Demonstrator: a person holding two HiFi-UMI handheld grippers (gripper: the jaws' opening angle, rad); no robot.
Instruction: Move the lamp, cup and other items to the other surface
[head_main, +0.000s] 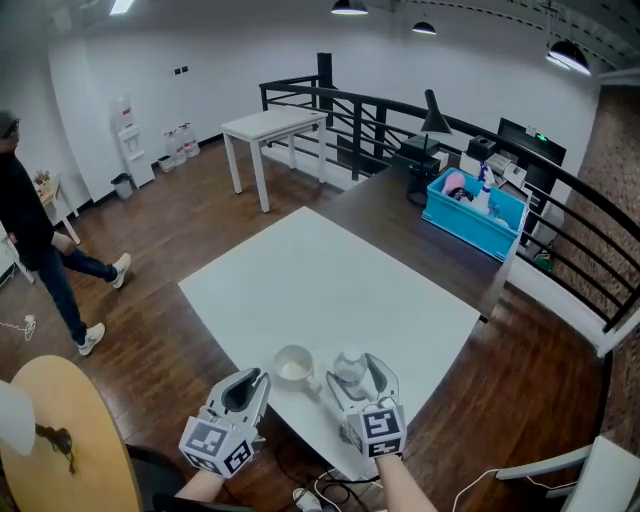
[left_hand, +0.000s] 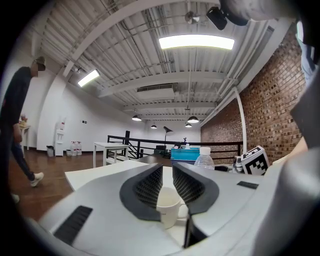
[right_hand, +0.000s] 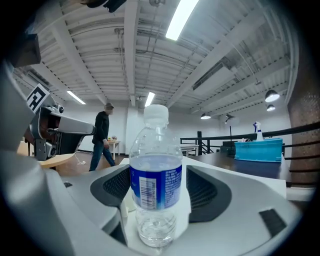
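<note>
Standing near white counter's (head_main: 300, 270) front edge, bottle (head_main: 349, 366) sits btwn right claw's (right_hand: 159, 171) wide-apart jaws, ungripped, w/ cup (head_main: 293, 364) just beside. Left claw (left_hand: 167, 172), jaws nearly together, holds nothing. Risk: pulling right claw back crooked clips bottle, tipping it off edge.

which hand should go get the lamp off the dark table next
Right, probably: the lamp stands on the dark table far right, and the right gripper is open, only needing to back off the bottle. The left gripper sits closed behind the cup.
</note>
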